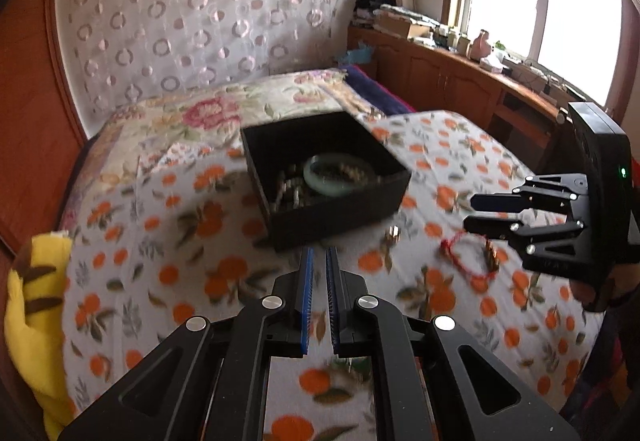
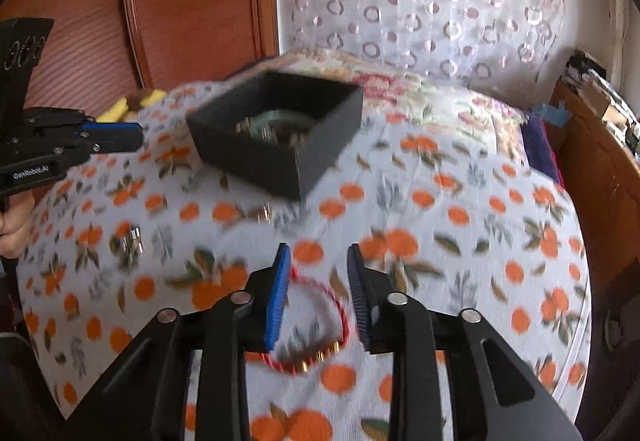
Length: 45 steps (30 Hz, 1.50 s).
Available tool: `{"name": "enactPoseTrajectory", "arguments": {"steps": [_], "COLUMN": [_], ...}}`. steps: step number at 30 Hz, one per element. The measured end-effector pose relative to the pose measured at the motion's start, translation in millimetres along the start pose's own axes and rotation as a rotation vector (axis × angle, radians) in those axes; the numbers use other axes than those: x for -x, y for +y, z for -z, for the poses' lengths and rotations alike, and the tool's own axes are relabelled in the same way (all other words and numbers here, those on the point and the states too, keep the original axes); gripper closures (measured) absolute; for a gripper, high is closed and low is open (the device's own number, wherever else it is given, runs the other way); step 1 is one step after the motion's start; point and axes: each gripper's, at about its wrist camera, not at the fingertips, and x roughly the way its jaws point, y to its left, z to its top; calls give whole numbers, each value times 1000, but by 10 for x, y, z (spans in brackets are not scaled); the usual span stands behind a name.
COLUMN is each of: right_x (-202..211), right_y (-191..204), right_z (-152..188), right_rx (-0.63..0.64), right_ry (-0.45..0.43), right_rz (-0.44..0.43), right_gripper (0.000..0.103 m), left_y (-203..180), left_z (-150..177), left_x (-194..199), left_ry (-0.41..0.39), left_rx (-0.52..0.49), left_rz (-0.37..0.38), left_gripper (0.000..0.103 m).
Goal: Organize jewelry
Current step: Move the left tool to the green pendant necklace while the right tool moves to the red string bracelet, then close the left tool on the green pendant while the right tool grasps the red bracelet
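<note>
Right claw spread, red string bracelet on bed below, between its fingers, untouched. Left claw pressed together, empty. Advice: lower squarely, pinch cord (not beads), carry to black box ahead.

Both wrist cameras look forward and down from close above the bedspread; both share the black box (each also catches the other gripper).

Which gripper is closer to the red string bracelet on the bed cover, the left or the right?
Right. The right gripper is open directly over the red string bracelet, which shows between its fingers. The left gripper, shut and empty, is off to the side, pointing toward the black jewelry box.
</note>
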Motion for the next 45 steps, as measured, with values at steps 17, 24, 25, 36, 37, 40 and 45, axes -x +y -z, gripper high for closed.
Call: {"name": "enactPoseTrajectory", "arguments": {"steps": [17, 24, 25, 36, 37, 40, 45], "right_x": [30, 29, 30, 29, 29, 30, 30], "right_y": [41, 79, 81, 63, 65, 61, 59], "right_z": [371, 367, 367, 368, 367, 365, 369], "right_rx": [-4, 11, 7, 5, 5, 6, 5], "right_ry": [64, 63, 63, 63, 63, 62, 62], "right_rz": [21, 38, 34, 32, 32, 33, 33], "right_gripper": [74, 75, 75, 75, 75, 75, 75], "left_y": [-119, -274, -287, -322, -306, -224, -97], "left_z": [563, 618, 619, 614, 624, 670, 723], "left_x": [-5, -105, -110, -189, -179, -129, -75], "left_ry": [66, 98, 100, 113, 113, 112, 108], "left_rx": [-5, -25, -28, -45, -43, -33, -7], "left_rz": [14, 38, 38, -15, -20, -31, -39], "left_gripper": [70, 64, 64, 64, 64, 64, 64]}}
